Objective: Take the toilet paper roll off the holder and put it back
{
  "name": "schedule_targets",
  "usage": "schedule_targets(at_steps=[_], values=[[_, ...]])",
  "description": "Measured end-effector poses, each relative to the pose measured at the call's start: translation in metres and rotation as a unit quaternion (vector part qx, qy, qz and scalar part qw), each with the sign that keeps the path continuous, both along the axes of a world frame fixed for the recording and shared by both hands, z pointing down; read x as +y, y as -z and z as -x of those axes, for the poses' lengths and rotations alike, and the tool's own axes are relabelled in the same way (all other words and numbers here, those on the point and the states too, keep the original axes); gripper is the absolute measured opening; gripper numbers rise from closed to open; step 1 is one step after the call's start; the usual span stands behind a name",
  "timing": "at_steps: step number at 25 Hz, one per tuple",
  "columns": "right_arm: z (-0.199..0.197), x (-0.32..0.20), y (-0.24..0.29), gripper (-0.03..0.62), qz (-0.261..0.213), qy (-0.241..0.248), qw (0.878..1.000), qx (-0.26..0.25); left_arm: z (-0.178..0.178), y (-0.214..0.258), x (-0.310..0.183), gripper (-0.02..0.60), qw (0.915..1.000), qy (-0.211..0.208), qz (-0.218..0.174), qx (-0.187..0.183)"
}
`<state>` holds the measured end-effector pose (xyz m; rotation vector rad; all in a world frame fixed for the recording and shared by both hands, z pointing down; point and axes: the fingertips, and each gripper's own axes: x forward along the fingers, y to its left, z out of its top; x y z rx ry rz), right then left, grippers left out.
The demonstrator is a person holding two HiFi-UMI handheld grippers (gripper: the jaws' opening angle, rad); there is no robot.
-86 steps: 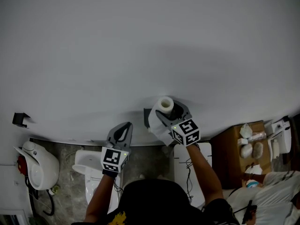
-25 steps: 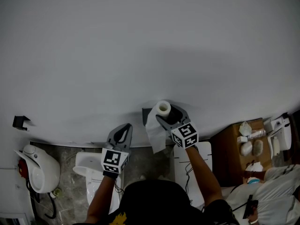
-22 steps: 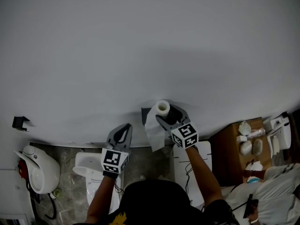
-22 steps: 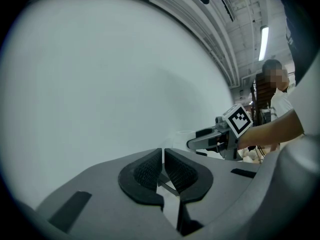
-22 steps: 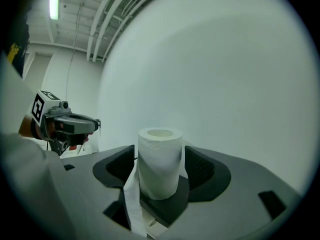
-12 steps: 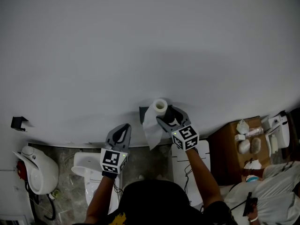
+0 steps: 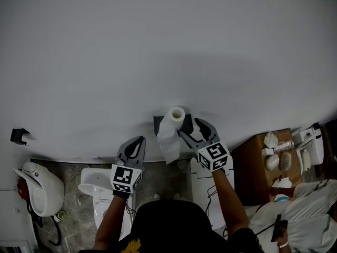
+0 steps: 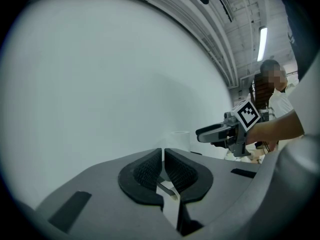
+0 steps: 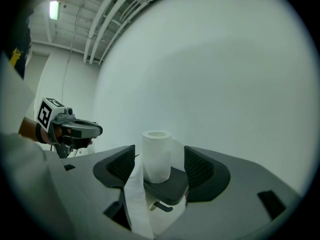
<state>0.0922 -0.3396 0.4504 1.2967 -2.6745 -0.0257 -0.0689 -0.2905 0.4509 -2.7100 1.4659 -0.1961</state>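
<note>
The white toilet paper roll (image 7: 176, 114) stands upright on the dark holder (image 7: 158, 123) fixed to the wall, and a loose tail of paper (image 7: 169, 144) hangs below it. In the right gripper view the roll (image 9: 157, 156) rests on the holder's shelf (image 9: 175, 185), with the tail (image 9: 135, 199) draped down on the left. My right gripper (image 7: 190, 129) is open; its jaws stand apart on either side of the roll, a little short of it, and touch nothing. My left gripper (image 7: 137, 141) hovers lower left of the roll, shut and empty (image 8: 163, 166).
A plain white wall (image 7: 158, 46) fills the view. Below are a white toilet (image 7: 100, 191), a white urinal (image 7: 39, 181) at the left, and a brown box (image 7: 258, 157) with small items at the right. A black hook (image 7: 18, 135) sits on the wall. A person in white (image 7: 305, 215) stands at the right.
My right gripper has drawn back from the roll towards me, jaws still apart. The roll stays on the holder. My left gripper has hardly moved.
</note>
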Motion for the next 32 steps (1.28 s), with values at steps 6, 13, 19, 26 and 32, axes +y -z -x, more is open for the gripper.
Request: schedule_targets(at_steps=[6, 13, 19, 26, 32], values=[[-0.006, 0.011, 0.003, 0.298, -0.002, -0.005, 1.000, -0.010, -0.006, -0.001, 0.002, 0.020, 1.0000, -0.004, 0.001, -0.001], [-0.015, 0.021, 0.005, 0.293, -0.003, 0.002, 1.000, -0.022, -0.012, 0.001, 0.007, 0.020, 0.9999, 0.007, 0.000, -0.008], [-0.023, 0.035, 0.004, 0.291, -0.003, 0.020, 0.999, -0.030, -0.024, 0.003, 0.028, 0.020, 0.9993, 0.018, -0.005, -0.031], [-0.019, 0.072, 0.004, 0.291, -0.005, 0.014, 0.999, -0.042, -0.013, 0.003, 0.064, 0.020, 0.9991, 0.028, -0.010, -0.030], [-0.010, 0.115, 0.005, 0.290, -0.007, -0.016, 0.998, -0.055, 0.003, 0.009, 0.099, 0.020, 0.9993, 0.007, -0.029, -0.023]])
